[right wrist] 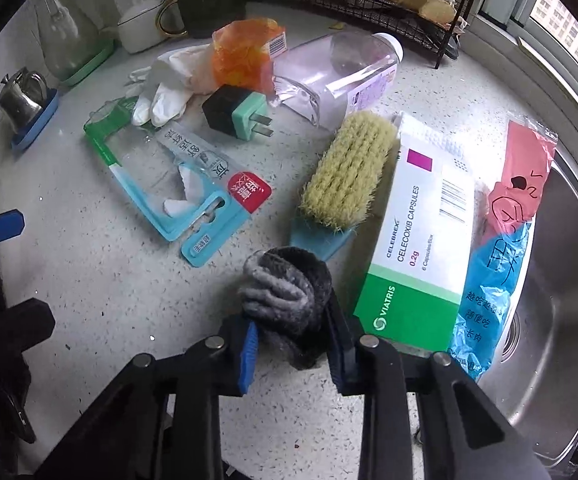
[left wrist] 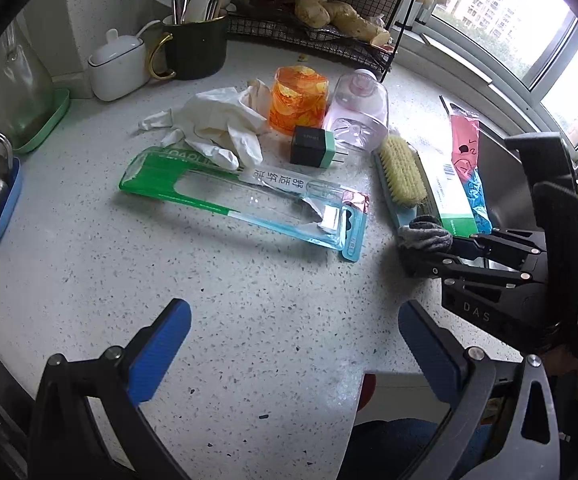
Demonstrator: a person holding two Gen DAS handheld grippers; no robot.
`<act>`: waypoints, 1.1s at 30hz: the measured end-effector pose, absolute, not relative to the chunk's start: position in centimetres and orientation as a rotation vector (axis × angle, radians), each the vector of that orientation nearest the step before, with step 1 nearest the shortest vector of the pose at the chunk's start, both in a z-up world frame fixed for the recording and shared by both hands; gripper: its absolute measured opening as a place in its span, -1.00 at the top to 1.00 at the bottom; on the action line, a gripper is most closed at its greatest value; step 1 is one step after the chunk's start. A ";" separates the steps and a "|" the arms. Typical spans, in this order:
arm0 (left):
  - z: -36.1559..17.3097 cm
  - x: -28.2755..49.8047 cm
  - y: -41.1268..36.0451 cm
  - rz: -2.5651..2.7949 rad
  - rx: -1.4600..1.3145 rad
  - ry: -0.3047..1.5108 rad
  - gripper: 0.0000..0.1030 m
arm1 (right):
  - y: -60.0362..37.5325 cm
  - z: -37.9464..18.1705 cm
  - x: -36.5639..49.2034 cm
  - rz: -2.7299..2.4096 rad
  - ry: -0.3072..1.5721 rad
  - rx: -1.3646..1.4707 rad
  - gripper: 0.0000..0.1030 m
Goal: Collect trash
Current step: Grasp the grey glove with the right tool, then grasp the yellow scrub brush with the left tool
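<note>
The right gripper [right wrist: 293, 344] has its fingers [right wrist: 249, 354] pinched on a rolled grey sock [right wrist: 285, 292] at the counter [right wrist: 109, 280] edge, just beside the brush [right wrist: 345, 168] and medicine box [right wrist: 421, 240]. Only the left wrist view shows the left gripper [left wrist: 293, 344], fingers wide over bare counter. The sock's lower end is hidden behind the fingers

A rolled grey sock [right wrist: 285, 292] was clamped between the fingers [right wrist: 249, 354] of the right gripper [right wrist: 293, 356] on the speckled desk [right wrist: 109, 280], just beside a scrub brush [right wrist: 345, 168] and a medicine box [right wrist: 421, 240].
</note>
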State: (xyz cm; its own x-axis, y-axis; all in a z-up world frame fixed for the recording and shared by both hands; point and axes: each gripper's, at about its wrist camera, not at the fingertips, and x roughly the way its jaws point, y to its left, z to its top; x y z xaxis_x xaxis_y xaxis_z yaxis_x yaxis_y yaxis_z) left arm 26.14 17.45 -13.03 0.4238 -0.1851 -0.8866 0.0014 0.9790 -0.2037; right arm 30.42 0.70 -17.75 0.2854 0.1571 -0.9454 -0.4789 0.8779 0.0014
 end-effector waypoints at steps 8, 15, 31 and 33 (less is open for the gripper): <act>-11.7 26.9 15.4 -0.180 -0.178 1.130 -1.00 | -2.7 -13.1 29.2 0.416 1.139 -0.196 0.57; -11.3 30.4 12.2 -0.242 -0.159 1.145 -1.00 | -7.7 -10.3 29.5 0.279 1.086 -0.084 0.56; -15.6 38.7 5.9 -0.246 0.037 1.215 -0.84 | -13.7 -10.3 29.4 0.100 1.091 0.004 0.56; -16.2 39.3 5.7 -0.234 0.055 1.229 -0.75 | -14.1 -10.5 29.5 0.091 1.098 0.014 0.56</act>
